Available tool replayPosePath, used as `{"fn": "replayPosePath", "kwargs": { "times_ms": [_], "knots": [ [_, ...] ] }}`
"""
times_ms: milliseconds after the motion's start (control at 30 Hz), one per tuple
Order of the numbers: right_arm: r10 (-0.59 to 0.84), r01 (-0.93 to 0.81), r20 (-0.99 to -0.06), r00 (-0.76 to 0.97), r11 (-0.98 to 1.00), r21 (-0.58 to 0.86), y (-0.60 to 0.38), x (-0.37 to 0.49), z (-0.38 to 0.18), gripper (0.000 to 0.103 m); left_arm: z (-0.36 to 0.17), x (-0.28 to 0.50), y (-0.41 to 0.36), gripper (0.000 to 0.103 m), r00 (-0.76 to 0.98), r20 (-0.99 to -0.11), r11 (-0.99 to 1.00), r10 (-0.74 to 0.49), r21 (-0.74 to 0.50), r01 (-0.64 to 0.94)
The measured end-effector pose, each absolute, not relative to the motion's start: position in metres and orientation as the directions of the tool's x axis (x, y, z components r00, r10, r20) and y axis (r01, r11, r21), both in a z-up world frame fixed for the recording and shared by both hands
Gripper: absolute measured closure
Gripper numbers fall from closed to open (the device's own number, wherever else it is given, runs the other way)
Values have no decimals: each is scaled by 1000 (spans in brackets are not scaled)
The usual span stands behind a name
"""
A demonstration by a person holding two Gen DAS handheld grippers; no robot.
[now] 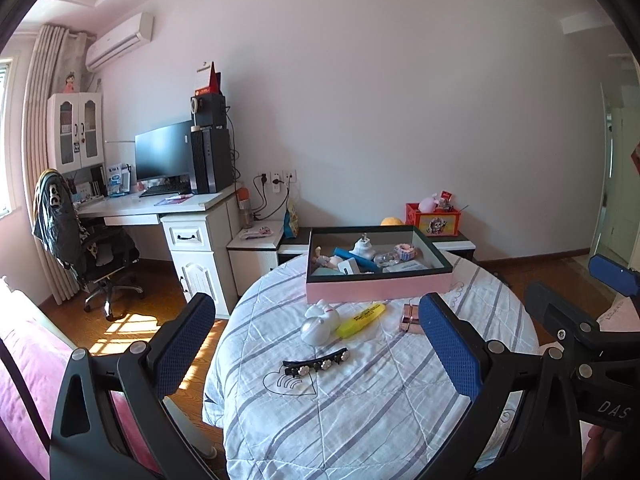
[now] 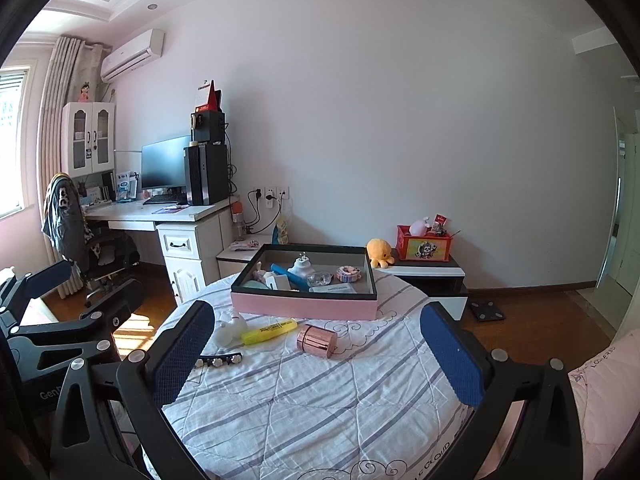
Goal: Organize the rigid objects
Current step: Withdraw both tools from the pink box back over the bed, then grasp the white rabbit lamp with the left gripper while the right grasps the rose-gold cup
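Note:
A pink tray (image 1: pixel 376 289) (image 2: pixel 304 307) with a dark rim stands on the striped cover and holds several small items. In front of it lie a white rabbit figure (image 1: pixel 318 322) (image 2: pixel 228 330), a yellow highlighter (image 1: pixel 360 320) (image 2: pixel 269 331), a rose-gold cylinder (image 1: pixel 409 319) (image 2: pixel 317 340) and a black flower hair clip (image 1: pixel 316 363) (image 2: pixel 220 360). My left gripper (image 1: pixel 316 348) is open and empty above the clip. My right gripper (image 2: pixel 316 356) is open and empty, just short of the cylinder. Each gripper shows at the edge of the other's view.
The striped round surface (image 1: pixel 360 420) (image 2: pixel 304 420) drops to a wooden floor (image 1: pixel 132 320). A white desk (image 1: pixel 160 208) with monitor and office chair (image 1: pixel 92 256) stands left. A low cabinet (image 2: pixel 428 276) with a red box and yellow plush stands behind the tray.

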State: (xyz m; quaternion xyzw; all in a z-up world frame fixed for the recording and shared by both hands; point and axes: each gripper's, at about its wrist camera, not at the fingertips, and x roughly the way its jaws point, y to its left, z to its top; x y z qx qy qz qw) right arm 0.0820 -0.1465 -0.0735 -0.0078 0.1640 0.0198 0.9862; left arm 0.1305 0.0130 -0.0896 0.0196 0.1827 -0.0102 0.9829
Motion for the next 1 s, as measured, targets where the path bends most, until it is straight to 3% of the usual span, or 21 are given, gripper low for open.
{"fn": "replayPosePath", "kwargs": {
  "times_ms": [533, 1000],
  "knots": [
    [52, -41, -558, 829, 999, 31, -158, 167, -166, 0, -188, 217, 15, 0, 773, -631, 996, -65, 5, 88],
    [76, -35, -659, 748, 997, 76, -160, 241, -215, 0, -229, 280, 49, 0, 694, -719, 999, -37, -34, 18]
  ]
}}
